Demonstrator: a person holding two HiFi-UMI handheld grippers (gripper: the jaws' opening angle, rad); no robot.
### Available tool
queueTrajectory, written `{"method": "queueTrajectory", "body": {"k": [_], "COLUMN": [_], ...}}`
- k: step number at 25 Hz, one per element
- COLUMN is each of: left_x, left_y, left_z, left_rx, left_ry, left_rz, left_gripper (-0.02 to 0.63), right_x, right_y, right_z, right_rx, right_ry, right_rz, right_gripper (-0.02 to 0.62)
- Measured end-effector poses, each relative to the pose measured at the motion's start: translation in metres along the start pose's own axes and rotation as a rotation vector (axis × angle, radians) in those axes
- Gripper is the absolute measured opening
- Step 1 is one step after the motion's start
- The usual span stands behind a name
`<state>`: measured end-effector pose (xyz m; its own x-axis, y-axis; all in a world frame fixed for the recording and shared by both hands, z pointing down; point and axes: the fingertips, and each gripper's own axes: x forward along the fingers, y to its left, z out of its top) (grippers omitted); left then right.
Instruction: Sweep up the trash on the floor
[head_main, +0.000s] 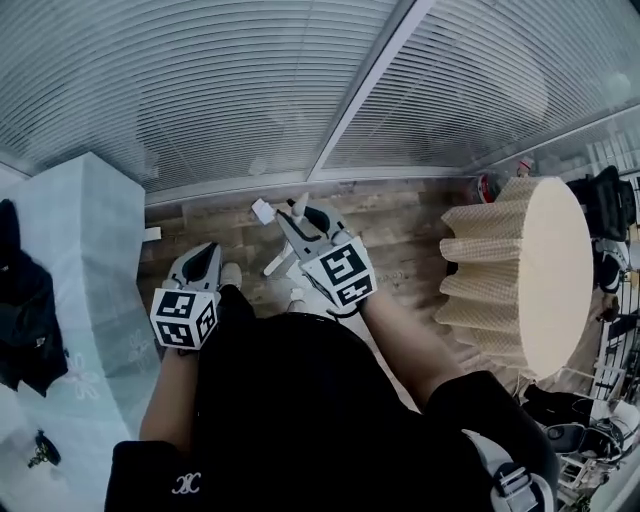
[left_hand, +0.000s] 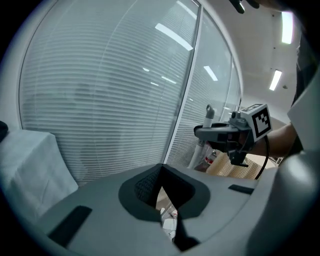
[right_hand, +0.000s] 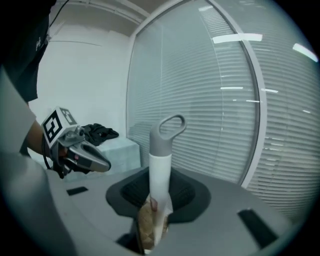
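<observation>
Right now your right gripper is clenched on a white handle that ends in a grey loop. In the right gripper view the handle stands upright between the jaws, which press it from both sides. Your left gripper is beside it on the left, apart from it and holding nothing. In the left gripper view its jaws meet at the tips with only a thin wedge of gap below them. Through that gap you see a bit of floor with pale scraps on it, too small to make out. From there the right gripper and its handle show off to the right. The right gripper view catches the left gripper at its left.

Down on the wooden floor, a white scrap lies near the foot of the glass wall, just left of the handle's grey end. A round table with a ribbed skirt stands at your right. A pale cloth-covered block stands at your left, with a dark garment draped on it
</observation>
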<state>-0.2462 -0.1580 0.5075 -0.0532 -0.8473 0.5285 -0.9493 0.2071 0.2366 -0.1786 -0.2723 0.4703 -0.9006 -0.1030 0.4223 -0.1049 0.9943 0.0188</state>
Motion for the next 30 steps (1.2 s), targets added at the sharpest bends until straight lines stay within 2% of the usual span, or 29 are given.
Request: {"method": "queueTrajectory", "body": {"k": [5, 9, 14, 16, 20, 25, 30], "left_x": [0.013, 0.024, 0.037, 0.043, 0.056, 0.07, 0.081], "left_y": [0.064, 0.093, 0.116, 0.121, 0.122, 0.109, 0.085], "left_z": [0.031, 0.037, 0.038, 0.038, 0.05, 0.054, 0.047], "left_rx": [0.008, 0.016, 0.037, 0.053, 0.117, 0.171, 0.198], "left_ry": [-0.022, -0.003, 0.039, 0.063, 0.107, 0.131, 0.153], "left_rz": [-0.047, -0.088, -0.151, -0.182, -0.263, -0.336, -0.413], "left_gripper": [-0.005, -0.005, -0.005, -0.005, -0.005, -0.005, -0.005], "right_x": [0.049, 0.075, 0.102, 0.106, 0.101, 0.083, 0.048], "right_y": [-0.02, -0.023, -0.034, -0.038, -0.045, -0.036, -0.032], "right_z": [0.063, 0.075, 0.034, 0.017, 0.018, -0.012, -0.028], "right_rx": [-0.002, 0.009, 0.084, 0.124, 0.159, 0.202, 0.19], "right_ry": [-0.068, -0.049, 0.049, 0.058, 0.06, 0.113, 0.147], "right_rz": [-0.08, -0.135, -0.259, -0.302, -0.381, -0.436, -0.494], "right_gripper": [0.1, 0.1, 0.098, 0.098, 0.098, 0.098, 0.098]}}
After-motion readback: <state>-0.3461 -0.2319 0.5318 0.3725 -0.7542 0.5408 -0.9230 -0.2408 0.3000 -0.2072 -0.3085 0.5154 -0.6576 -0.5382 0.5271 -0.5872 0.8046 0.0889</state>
